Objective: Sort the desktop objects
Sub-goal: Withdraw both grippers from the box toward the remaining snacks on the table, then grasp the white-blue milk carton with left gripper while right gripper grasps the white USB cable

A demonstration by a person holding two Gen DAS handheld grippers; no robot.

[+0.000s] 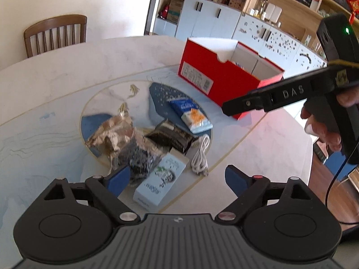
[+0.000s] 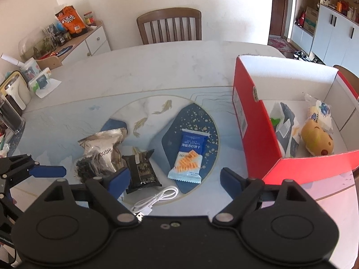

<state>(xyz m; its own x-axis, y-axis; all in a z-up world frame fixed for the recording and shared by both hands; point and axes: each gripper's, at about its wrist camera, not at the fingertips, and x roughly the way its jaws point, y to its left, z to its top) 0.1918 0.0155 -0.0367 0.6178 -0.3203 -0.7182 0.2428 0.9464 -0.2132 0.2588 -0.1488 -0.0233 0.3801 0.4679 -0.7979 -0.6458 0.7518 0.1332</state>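
Observation:
On the round marble table lie a crumpled silver bag, a black packet, a blue-and-white cracker packet and a coiled white USB cable. A white carton lies nearest my left gripper, which hovers open above it and the silver bag. My right gripper is open over the cable and cracker packet, holding nothing. The open red shoebox at the right holds a yellow plush toy and some packets.
A wooden chair stands behind the table. Cups and a tissue pack crowd the table's left edge, by a low cabinet with snacks. A hand holds the right gripper; white cupboards and shelves line the far wall.

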